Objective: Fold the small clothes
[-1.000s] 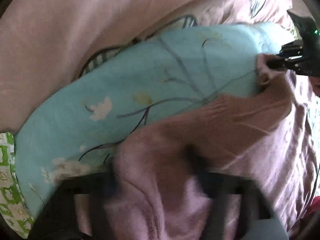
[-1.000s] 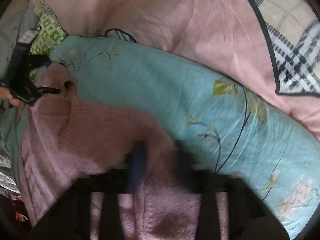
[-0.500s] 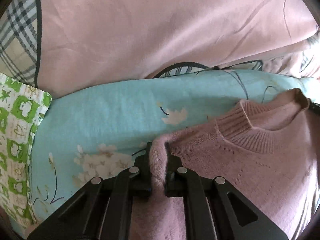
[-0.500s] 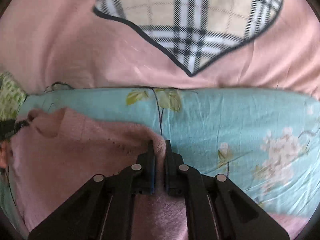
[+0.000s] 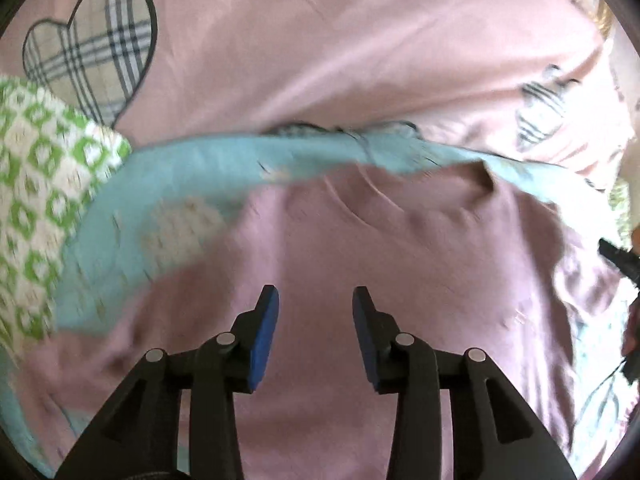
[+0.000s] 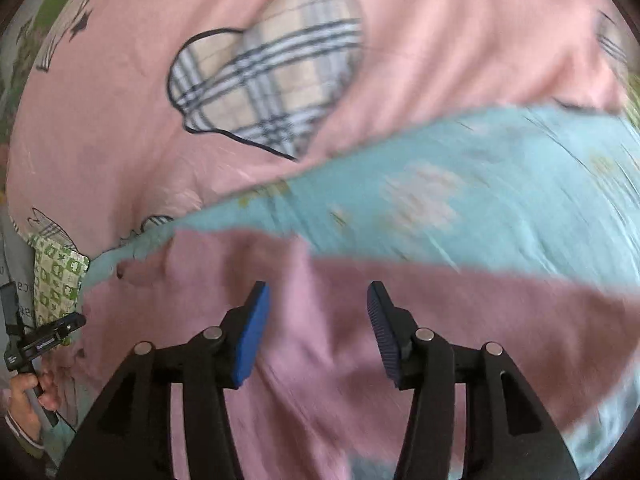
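Note:
A small pink knit sweater (image 5: pixel 400 248) lies spread on a light blue flowered cloth (image 5: pixel 192 168); in the right wrist view the sweater (image 6: pixel 360 320) fills the lower half under the blue cloth (image 6: pixel 480 208). My left gripper (image 5: pixel 315 300) hangs above the sweater, its jaws opening with nothing between the blue pads. Over the sweater my right gripper (image 6: pixel 318 292) is likewise opening and empty. The left gripper (image 6: pixel 44 336) shows at the left edge of the right wrist view, held by a hand (image 6: pixel 24 400). Both views are motion-blurred.
A pink quilt (image 5: pixel 340 52) with plaid hearts (image 6: pixel 264 68) rises behind the blue cloth. A green-and-white patterned cloth (image 5: pixel 40 200) lies at the left. The other gripper's tip (image 5: pixel 618 256) shows at the right edge of the left wrist view.
Both grippers held the sweater's top edge half a second ago. Now both have let go and pulled back above it, jaws apart. The sweater lies flat.

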